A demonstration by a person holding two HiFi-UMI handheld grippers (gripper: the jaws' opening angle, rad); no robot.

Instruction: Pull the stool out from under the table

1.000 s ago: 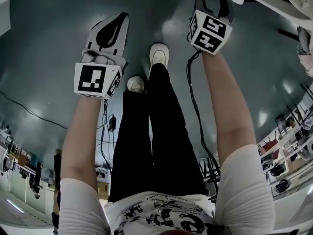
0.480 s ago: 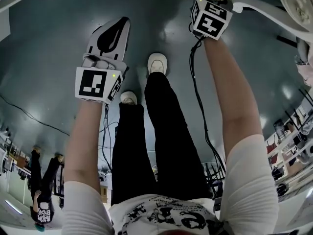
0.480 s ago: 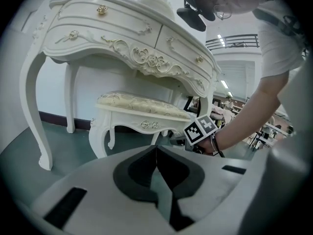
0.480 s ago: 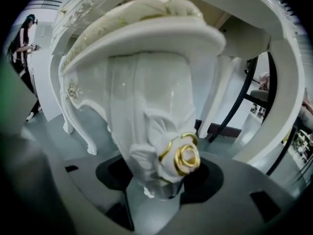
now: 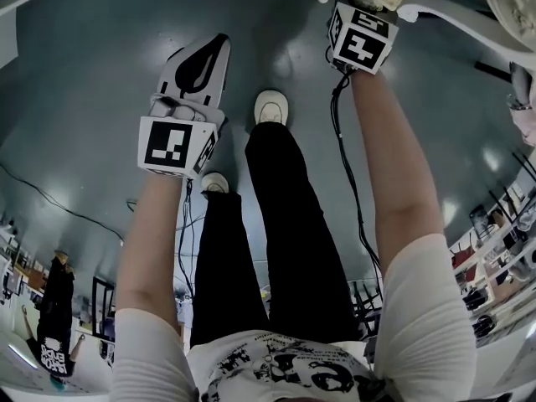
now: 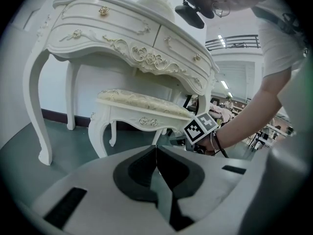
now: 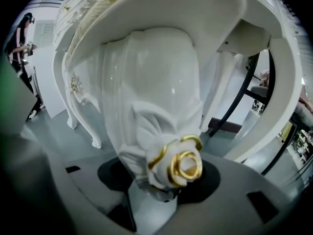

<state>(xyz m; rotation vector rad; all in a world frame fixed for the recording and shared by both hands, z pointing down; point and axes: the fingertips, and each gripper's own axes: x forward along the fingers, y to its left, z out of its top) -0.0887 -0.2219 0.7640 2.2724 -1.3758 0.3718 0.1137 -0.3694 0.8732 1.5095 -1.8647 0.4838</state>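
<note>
The stool stands under the desk. Its cream seat is just below the carved drawers, between the curved legs of the desk. The right gripper is at the corner of the stool nearest to the person. Its jaws are set wide around the top of the stool's white leg, and they have just been closing. The dark pads lie against both sides of the leg, right below a carved rose with gold edges. In the head view this gripper reaches to the top edge of the picture, where its marker cube sits just below the corner of the seat.

The left gripper holds nothing. Its jaws are together, and the two dark pads meet in one thin line. It hangs over the grey floor, well apart from the stool, and it points toward the stool. Between the two arms, the person's black trousers and white shoes show on the floor.
</note>
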